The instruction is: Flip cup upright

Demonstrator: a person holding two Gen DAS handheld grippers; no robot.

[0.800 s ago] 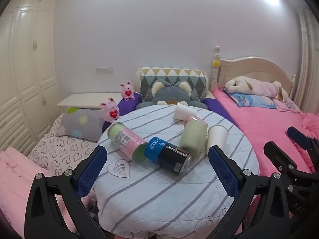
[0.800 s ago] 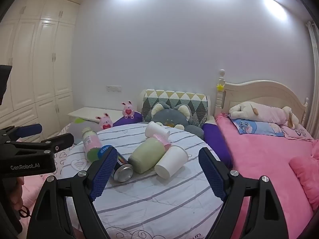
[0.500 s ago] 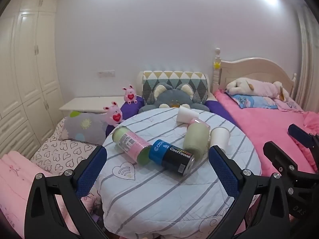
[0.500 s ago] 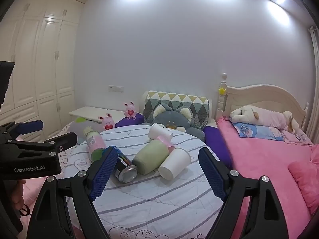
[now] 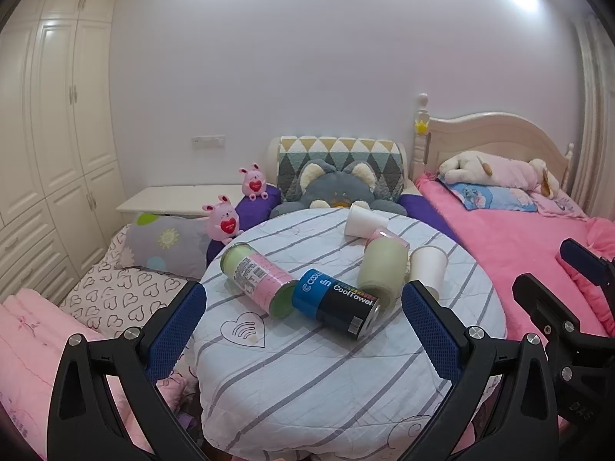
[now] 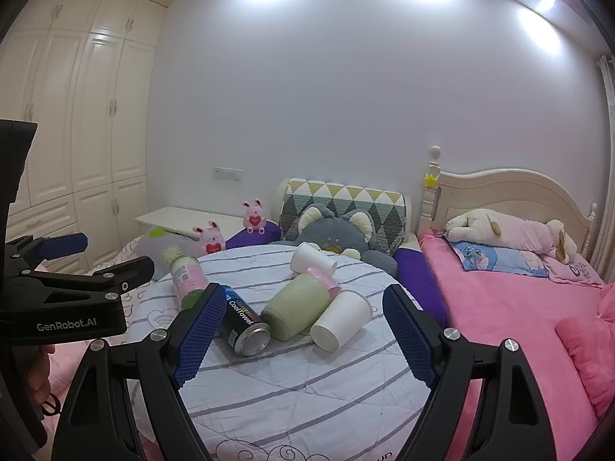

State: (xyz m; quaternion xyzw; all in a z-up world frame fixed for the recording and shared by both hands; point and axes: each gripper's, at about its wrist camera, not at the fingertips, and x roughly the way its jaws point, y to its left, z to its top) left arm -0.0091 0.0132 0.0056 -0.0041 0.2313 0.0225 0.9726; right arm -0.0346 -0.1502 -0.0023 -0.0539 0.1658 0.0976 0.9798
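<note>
Several containers lie on their sides on a round table with a striped cloth point(image 5: 307, 384) point(image 6: 307, 392). A white paper cup point(image 5: 427, 269) point(image 6: 340, 322) lies nearest the right. A second white cup point(image 5: 363, 221) point(image 6: 309, 259) lies at the far side. A green tumbler with a pink lid point(image 5: 382, 267) point(image 6: 301, 305) lies between them. My left gripper point(image 5: 303, 330) is open and empty, short of the table. My right gripper point(image 6: 305, 330) is open and empty, also held back; it shows in the left wrist view point(image 5: 569, 307).
A blue-black CoolTowel can point(image 5: 334, 303) point(image 6: 242, 322) and a pink-green bottle point(image 5: 259, 274) point(image 6: 188, 278) lie on the table's left half. A pink bed point(image 6: 519, 307) is at the right. Plush toys and cushions point(image 5: 338, 188) sit behind the table. Wardrobes point(image 5: 50, 134) line the left wall.
Both grippers have drawn back and risen a little, so the table and its objects sit slightly lower and farther. Nothing on the table has moved.
</note>
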